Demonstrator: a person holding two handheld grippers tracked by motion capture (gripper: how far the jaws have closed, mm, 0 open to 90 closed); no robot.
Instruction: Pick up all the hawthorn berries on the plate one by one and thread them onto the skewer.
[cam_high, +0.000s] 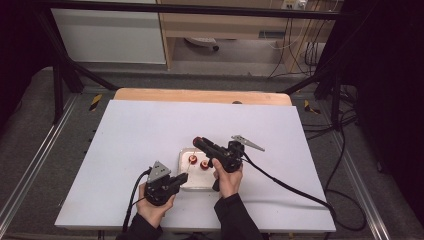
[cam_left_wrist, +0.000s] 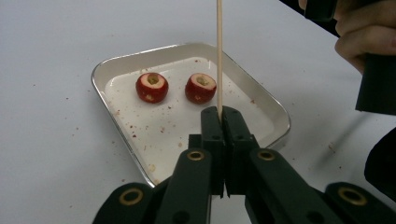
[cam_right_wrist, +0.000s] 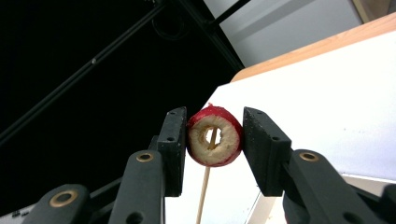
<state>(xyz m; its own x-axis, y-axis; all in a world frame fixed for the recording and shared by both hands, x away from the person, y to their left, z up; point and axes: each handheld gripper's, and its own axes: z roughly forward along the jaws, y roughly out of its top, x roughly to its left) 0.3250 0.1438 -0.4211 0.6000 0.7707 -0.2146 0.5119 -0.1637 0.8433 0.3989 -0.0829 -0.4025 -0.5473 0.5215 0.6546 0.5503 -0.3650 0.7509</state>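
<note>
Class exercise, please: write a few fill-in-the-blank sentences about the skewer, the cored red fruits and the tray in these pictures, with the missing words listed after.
1. The left gripper is shut on a thin wooden ____.
2. The right gripper holds one cored red fruit; ____ more lie in the tray.
3. Through the held fruit's hole, the ____ shows.

Missing words: skewer; two; skewer
</note>
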